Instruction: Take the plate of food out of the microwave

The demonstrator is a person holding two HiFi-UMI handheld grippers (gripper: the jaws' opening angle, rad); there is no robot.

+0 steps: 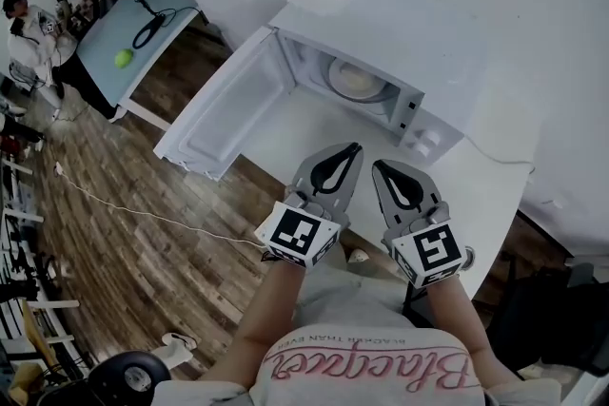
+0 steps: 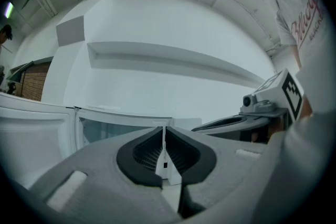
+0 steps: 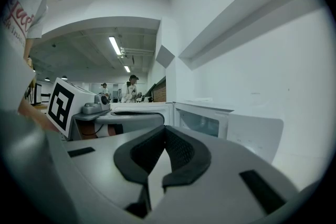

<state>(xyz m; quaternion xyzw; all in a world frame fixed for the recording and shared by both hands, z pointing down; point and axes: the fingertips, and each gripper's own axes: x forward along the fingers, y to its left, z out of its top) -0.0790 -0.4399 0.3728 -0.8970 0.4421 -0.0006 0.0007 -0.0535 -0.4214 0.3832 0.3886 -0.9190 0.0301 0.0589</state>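
A white microwave stands on a white counter with its door swung wide open to the left. Inside it a plate of pale food rests on the turntable. My left gripper and right gripper hover side by side in front of the opening, a short way from it and pointing at it. In the left gripper view the jaws meet with nothing between them. In the right gripper view the jaws also meet empty, and the microwave's open front lies just ahead.
The white counter runs under the microwave, and a white wall rises behind and to the right. Wooden floor with a white cable lies on the left. A person stands by a blue-grey table holding a green ball.
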